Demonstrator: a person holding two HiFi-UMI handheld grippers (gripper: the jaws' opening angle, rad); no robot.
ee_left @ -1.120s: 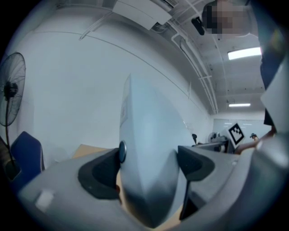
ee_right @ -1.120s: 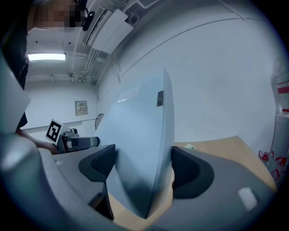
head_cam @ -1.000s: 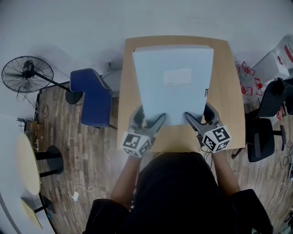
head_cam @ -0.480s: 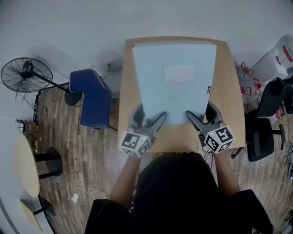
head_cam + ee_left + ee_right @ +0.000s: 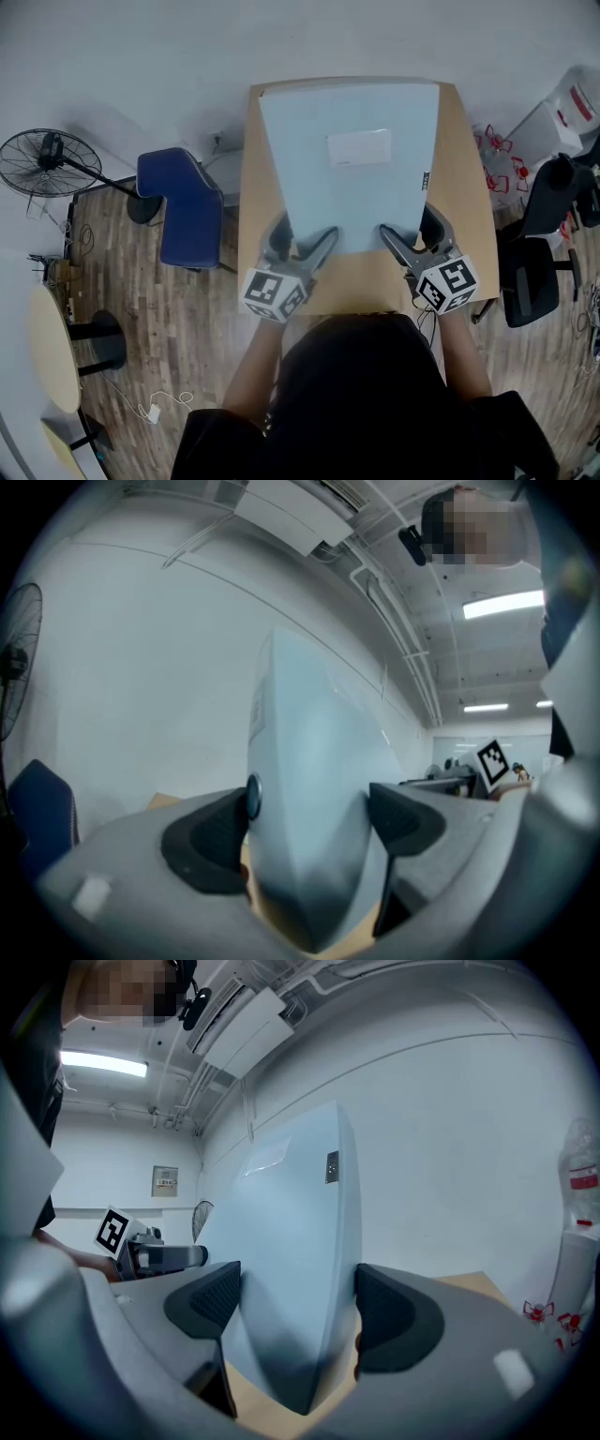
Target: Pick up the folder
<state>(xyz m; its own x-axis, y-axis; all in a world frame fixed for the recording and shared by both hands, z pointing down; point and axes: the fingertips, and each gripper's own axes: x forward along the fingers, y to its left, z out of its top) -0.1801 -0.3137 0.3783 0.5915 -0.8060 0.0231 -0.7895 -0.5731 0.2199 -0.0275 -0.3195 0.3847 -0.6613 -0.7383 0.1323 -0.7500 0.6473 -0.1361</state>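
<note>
The jaws of the left gripper [image 5: 304, 242] were clamped on the near-left corner of the pale folder [image 5: 352, 187], held over the counter [image 5: 466, 216]. Those of the right gripper [image 5: 411, 234] were clamped on its near-right corner. The folder was judged stiff, bulky and smooth-faced, so a firm hold at both corners was thought necessary.

The folder [image 5: 352, 164] covers most of the table [image 5: 361, 281]. Only thin bare strips show down its left and right sides, with a wider strip near the person. The left tongs [image 5: 302, 240] and right tongs [image 5: 410, 232] grip the folder's near corners. A wall [image 5: 281, 37] stands right behind the table. A blue chair [image 5: 183, 208] is close on the left, a black chair [image 5: 530, 281] on the right.
</note>
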